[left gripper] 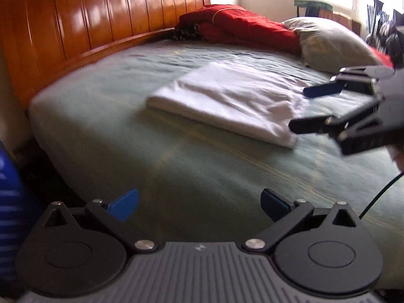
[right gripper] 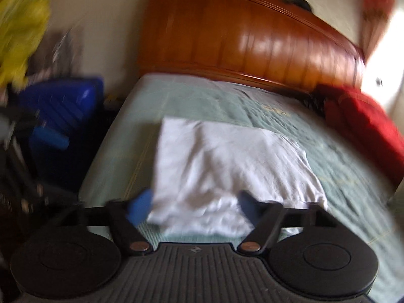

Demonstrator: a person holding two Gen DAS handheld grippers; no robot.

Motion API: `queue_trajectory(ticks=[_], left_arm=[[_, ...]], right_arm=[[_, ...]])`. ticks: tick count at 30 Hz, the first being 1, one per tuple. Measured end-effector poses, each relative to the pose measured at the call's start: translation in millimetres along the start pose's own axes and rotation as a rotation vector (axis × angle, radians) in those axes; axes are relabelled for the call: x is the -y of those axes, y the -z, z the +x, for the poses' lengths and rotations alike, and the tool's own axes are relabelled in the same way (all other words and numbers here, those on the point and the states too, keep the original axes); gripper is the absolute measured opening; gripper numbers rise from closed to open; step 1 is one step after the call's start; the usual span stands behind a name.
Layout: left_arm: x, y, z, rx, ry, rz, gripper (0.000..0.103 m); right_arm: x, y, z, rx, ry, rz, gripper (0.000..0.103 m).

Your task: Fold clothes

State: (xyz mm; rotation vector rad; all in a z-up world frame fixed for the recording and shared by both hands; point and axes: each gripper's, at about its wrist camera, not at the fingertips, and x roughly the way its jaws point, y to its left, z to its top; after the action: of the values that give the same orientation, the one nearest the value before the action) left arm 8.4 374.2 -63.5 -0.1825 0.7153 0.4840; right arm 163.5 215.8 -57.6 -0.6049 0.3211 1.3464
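Folding nearly done, tidy-up left

White garment (left gripper: 227, 98) lying on green bedspread (left gripper: 176, 176), already brought to flat, layered rectangle, roughly mid-bed, nearer side edge than wooden headboard (left gripper: 101, 17). Far long edge and left corner squared; near right corner rumpled and bunched, best seen in right wrist view (right gripper: 227, 166). No other loose clothes visible; red blanket (left gripper: 242, 25) and pillow (left gripper: 330, 43) piled toward headboard corner, apart from garment.

Left gripper (left gripper: 199, 202) spread wide over bare bedspread near bed's edge, nothing between pads, well clear of garment. Right gripper (right gripper: 197, 207) partly spread at garment's near edge, straddling rumpled corner; pads not seen pressing on cloth, so judged not gripping, though blur leaves doubt.

Probably remaining: one smoothing or final fold of bunched corner, then setting aside. Bulk of work judged complete.
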Motion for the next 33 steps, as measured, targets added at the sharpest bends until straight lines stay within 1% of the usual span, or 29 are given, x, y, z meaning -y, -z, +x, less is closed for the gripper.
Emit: queue_trajectory(ticks=[3,5,6,7,8,10,12,15,17,19,21,22,23,26,29,30,33], left_arm=[[4,3,2,0.001,0.002,-0.003,0.102],[3,6,0,0.000,0.014,-0.012,0.102],[3,7,-1,0.000,0.016,-0.015,0.102],[2,8,-2,0.002,0.018,-0.018,0.102],[2,8,-3,0.002,0.025,-0.023,0.102],[0,10,-5,0.004,0.042,-0.034,0.102],[0,9,-5,0.005,0.065,-0.049,0.102],[1,0,-2,0.002,0.128,-0.065,0.102],[3,-8,0,0.009,0.152,-0.058,0.102],[7,-13,0,0.024,0.150,-0.035,0.102],[9,-17,0,0.038,0.146,-0.015,0.102],[10,-18,0,0.043,0.147,-0.009,0.102],[11,-19,0,0.045,0.152,-0.005,0.102],[13,-24,3,0.057,0.171,0.007,0.102],[17,-30,7,0.074,0.192,0.021,0.102],[20,-35,9,0.081,0.212,0.032,0.102],[28,-48,17,0.100,0.283,0.064,0.102]], right_arm=[[-24,5,1,-0.003,-0.007,-0.135,0.066],[-38,4,10,-0.009,0.015,-0.226,0.058],[-45,4,15,-0.016,0.038,-0.278,0.049],[-51,4,20,-0.029,0.066,-0.331,0.031],[-54,4,22,-0.035,0.082,-0.368,0.022],[-53,2,17,-0.028,0.085,-0.389,0.014],[-46,-2,9,-0.017,0.093,-0.394,0.012],[-37,-5,0,-0.022,0.078,-0.368,0.012],[-34,-4,4,-0.064,0.031,-0.340,0.012],[-35,2,8,-0.107,-0.003,-0.326,0.013],[-30,2,2,-0.123,-0.026,-0.277,0.015],[-23,0,-3,-0.123,-0.042,-0.226,0.015],[-14,-2,-8,-0.120,-0.056,-0.168,0.015],[25,-6,-16,-0.116,-0.090,0.057,0.015],[61,-7,-14,-0.099,-0.107,0.247,0.015],[71,-8,-10,-0.094,-0.102,0.295,0.015],[94,-9,9,-0.090,-0.050,0.389,0.015]])
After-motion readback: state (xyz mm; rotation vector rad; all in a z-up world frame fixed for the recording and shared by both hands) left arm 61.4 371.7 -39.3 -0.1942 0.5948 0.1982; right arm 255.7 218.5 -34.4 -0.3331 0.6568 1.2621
